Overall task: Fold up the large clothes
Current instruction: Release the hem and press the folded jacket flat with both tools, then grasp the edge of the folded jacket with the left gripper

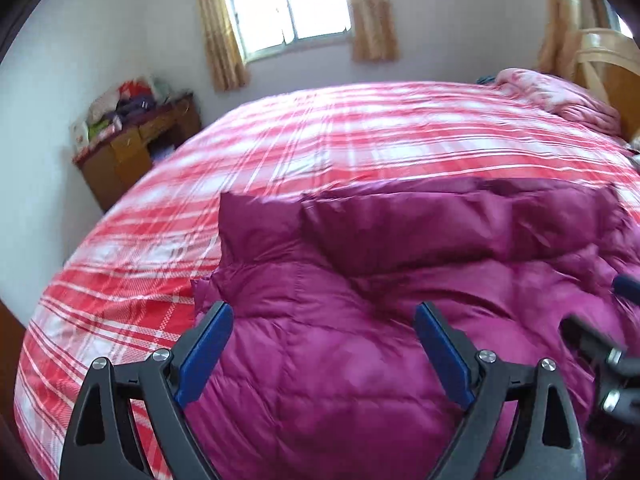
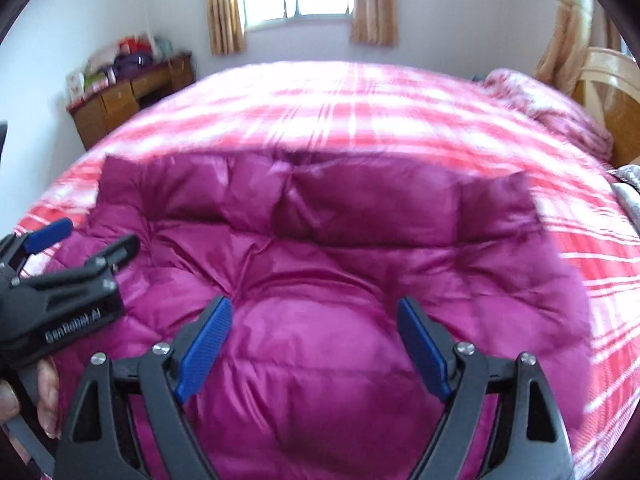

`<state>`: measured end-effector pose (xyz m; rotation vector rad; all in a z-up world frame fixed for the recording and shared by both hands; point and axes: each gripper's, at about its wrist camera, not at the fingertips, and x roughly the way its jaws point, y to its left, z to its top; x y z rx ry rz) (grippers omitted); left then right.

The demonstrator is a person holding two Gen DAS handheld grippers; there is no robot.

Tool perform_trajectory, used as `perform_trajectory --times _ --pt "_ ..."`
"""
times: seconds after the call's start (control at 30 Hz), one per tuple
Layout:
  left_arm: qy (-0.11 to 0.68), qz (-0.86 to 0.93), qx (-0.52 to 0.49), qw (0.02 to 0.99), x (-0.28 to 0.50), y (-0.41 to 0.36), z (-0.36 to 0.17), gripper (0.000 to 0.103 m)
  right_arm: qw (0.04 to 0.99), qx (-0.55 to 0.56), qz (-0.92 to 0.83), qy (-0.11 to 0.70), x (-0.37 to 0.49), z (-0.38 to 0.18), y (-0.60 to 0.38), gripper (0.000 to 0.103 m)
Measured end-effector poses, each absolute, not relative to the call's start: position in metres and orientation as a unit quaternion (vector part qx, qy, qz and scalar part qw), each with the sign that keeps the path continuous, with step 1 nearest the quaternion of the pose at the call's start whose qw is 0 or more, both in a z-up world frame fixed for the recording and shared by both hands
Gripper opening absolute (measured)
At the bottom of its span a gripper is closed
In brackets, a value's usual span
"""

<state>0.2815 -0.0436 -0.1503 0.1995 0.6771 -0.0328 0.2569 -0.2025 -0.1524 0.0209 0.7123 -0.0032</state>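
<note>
I am hovering both grippers, left (image 1: 324, 344) and right (image 2: 314, 340), jaws spread, gripping nothing; the puffy jacket (image 2: 320, 240) risks springing unfolded.

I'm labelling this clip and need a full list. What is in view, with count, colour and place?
Quilted puffer jacket: one, magenta, spread on the bed under both claws.
Plaid bedcover: one, red and white, across the bed.
Crumpled blanket: one, pink, far right by the headboard.
Wooden headboard: one, pale, far right.
Wooden desk: one, brown, far left by the wall, piled with bags.
Window: one, bright, far wall.
Curtains: tan, flanking the window.
Left claw: black with blue pads, open over the jacket.
Right claw: same, open over the jacket.
Hand: one, gripping the left claw's handle.
</note>
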Motion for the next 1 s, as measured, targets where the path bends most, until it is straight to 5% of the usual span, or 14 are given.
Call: perform_trajectory --times 0.53,0.73,1.0 --pt "0.37 -0.011 0.081 0.926 0.293 -0.049 -0.178 0.098 0.929 0.06 -0.077 0.357 0.251 -0.179 -0.273 0.089" --pt "0.308 0.01 0.054 0.95 0.227 0.014 -0.139 0.098 0.946 0.077 -0.026 0.315 0.197 -0.149 -0.252 0.089" --pt "0.374 0.041 0.003 0.927 0.207 0.076 -0.171 0.098 0.941 0.033 0.002 0.338 0.197 -0.167 -0.202 0.09"
